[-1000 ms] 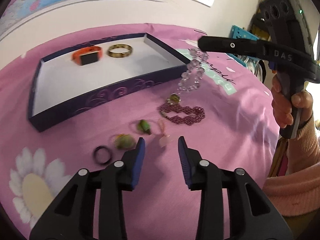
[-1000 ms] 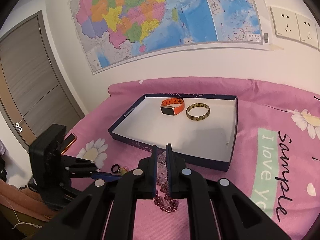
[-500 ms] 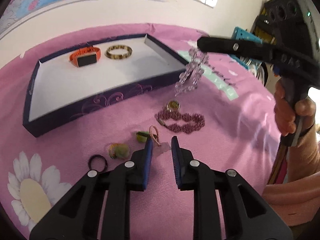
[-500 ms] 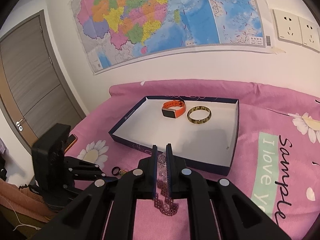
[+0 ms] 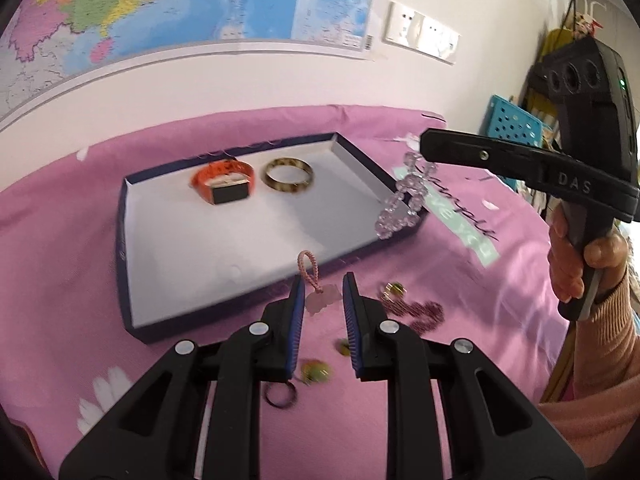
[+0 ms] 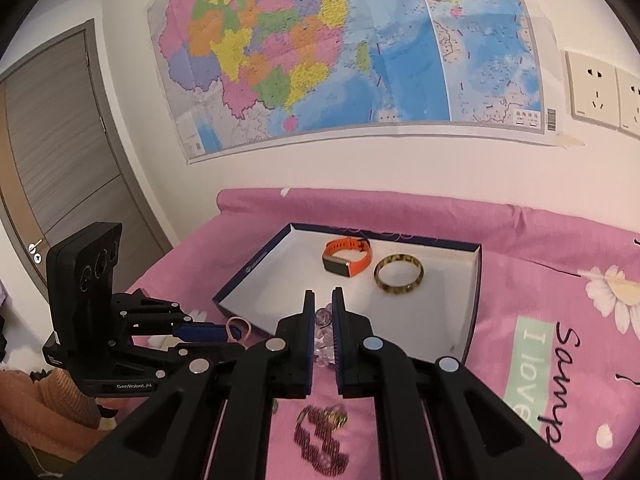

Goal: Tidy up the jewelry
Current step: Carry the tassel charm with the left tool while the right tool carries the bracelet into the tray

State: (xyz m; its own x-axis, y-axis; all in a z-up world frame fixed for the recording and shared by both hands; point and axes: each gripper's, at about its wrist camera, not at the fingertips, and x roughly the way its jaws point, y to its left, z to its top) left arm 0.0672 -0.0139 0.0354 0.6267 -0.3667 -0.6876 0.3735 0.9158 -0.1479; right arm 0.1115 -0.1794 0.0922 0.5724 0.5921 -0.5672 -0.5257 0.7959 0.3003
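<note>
The left claw (image 5: 323,296) pinches a pink charm (image 5: 320,299) while the right claw (image 6: 321,312) clamps a clear bead bracelet (image 5: 404,200) dangling below it.

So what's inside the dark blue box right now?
Inside the dark blue box lie an orange watch and a gold bangle, side by side near the far wall. The near wall hides a strip of the floor.

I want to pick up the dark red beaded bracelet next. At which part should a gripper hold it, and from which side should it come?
The beaded bracelet lies flat in loose curves on the pink cloth, so coming from above is probably best. Pinch across one outer curve of beads, on the end away from the gold ring beside it, with one finger inside the curve and one outside.
</note>
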